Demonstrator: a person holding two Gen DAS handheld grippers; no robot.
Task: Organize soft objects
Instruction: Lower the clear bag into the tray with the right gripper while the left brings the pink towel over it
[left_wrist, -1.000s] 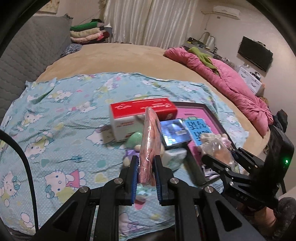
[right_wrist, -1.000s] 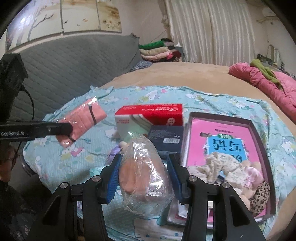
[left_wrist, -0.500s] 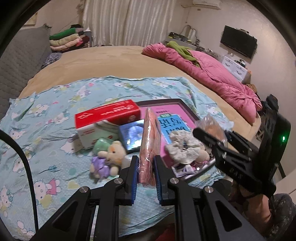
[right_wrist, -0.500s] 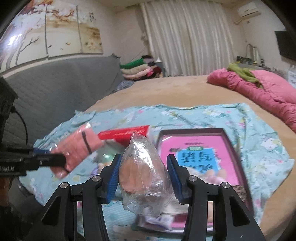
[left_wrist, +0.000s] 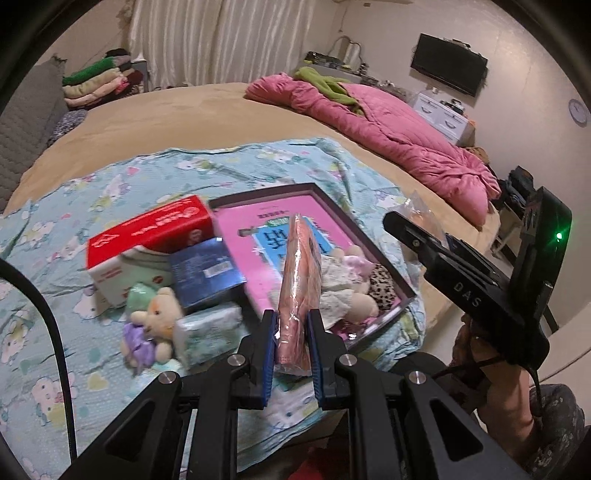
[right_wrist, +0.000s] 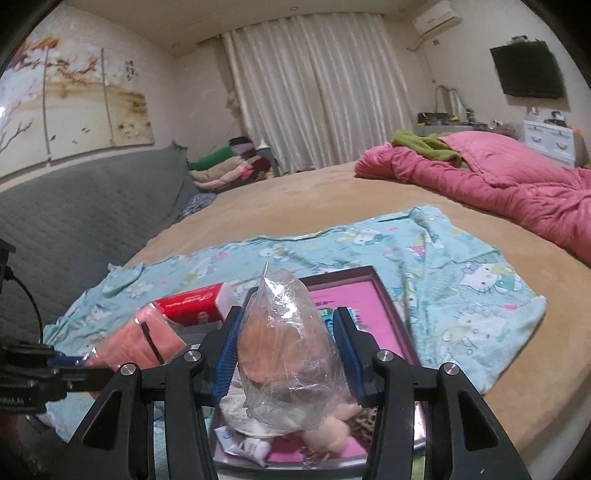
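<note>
Pinching a flat pink packet edge-on in my left gripper, I hold it above the near corner of the pink-lined tray, where soft scrunchies lie. My right gripper clamps a clear bag with something peach inside, over that tray on the blue cartoon sheet.

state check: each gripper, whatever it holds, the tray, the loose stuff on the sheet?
Left gripper: shut on flat pink plastic-wrapped packet, upright.
Right gripper: shut on clear plastic bag.
Dark-rimmed pink tray: holds soft items.
Red-topped tissue box: on sheet.
Cream teddy bear: on sheet.
</note>
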